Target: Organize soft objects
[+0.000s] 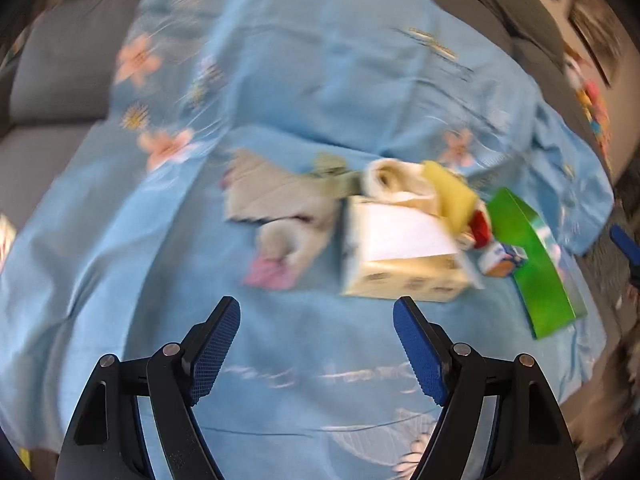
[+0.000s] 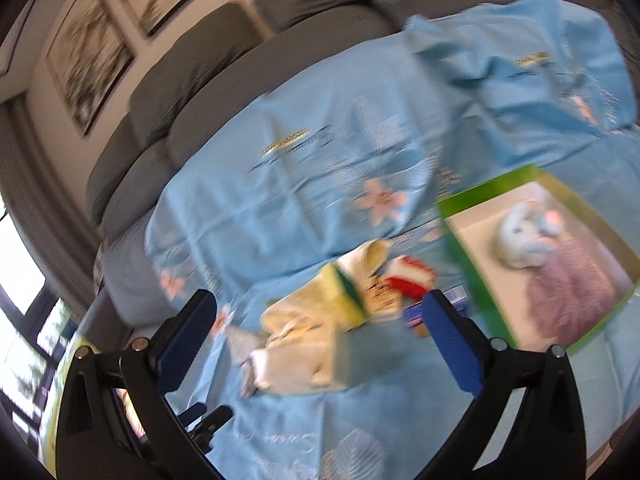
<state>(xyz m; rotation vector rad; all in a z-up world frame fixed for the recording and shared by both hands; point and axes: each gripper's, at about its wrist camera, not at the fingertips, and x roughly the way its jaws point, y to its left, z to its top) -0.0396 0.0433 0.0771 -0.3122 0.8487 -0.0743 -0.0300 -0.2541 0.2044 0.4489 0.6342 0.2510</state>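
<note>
Jaws of both left gripper and right gripper apart, empty. Plush toy and purple cloth already in green box; sponge, towels left outside on blue sheet.

Both fisheye views are looking pretty smeared with motion blur, especially the pale blue flower-print bedsheet and the pile of stuff on it. Only the black and blue gripper arms up close are staying sharp. Soft, even daylight is coming in, with the bright window blowing out white. Edges are bending hard and going dark at the corners.
</note>
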